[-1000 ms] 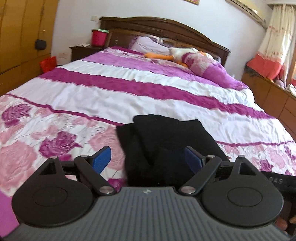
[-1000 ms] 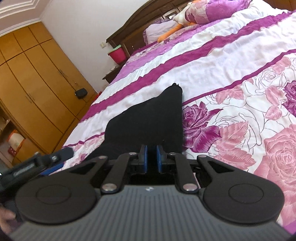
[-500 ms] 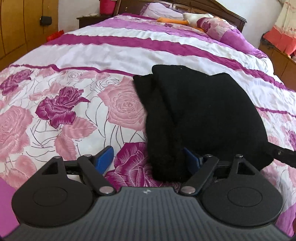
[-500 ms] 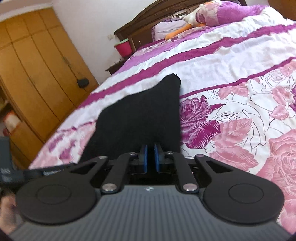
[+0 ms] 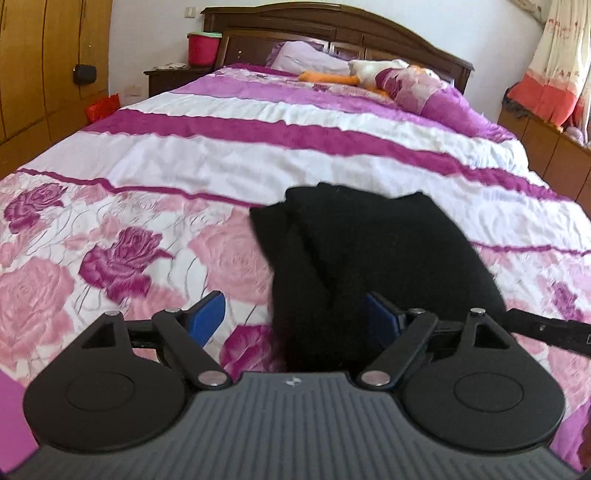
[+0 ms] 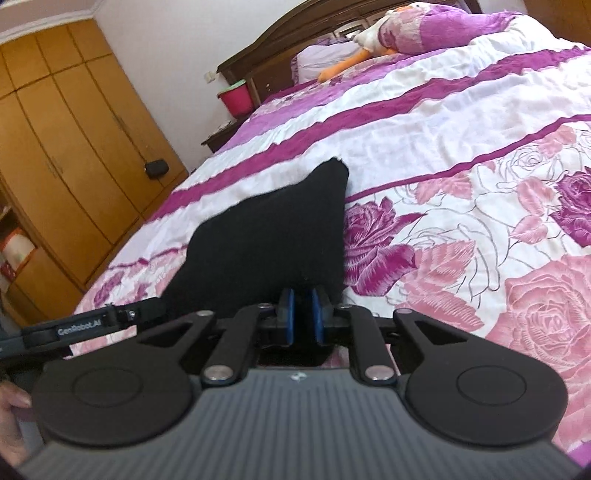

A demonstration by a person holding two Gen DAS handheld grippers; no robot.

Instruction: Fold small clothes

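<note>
Filling most of both frames, bed (image 5: 258,147) with pink-and-magenta rose quilt runs from bottom up to dark wood headboard (image 5: 332,22) at top. Wood wardrobe (image 6: 66,129) takes upper left of right wrist view. Black garment (image 5: 369,251) lies on quilt, lower centre-right of left wrist view, folded with layered edges showing on its left side. Long axis runs from near bottom edge up toward headboard, far end at mid-frame. In right wrist view same garment (image 6: 273,236) sits centre, narrowing to a corner pointing up-right toward headboard.

Left gripper (image 5: 295,317) at bottom of frame, jaws spread wide; left blue pad (image 5: 207,314) over bare quilt, right pad partly behind garment's near end, cloth lies between them, not pinched. Right gripper (image 6: 302,317) lower centre, jaws pressed nearly together, pinching garment's near edge; cloth seen in gap. Left gripper's body also shows at lower left of right wrist view.

Smaller: purple pillow (image 5: 424,88) upper right, red bucket (image 5: 203,48) upper left on nightstand.
</note>
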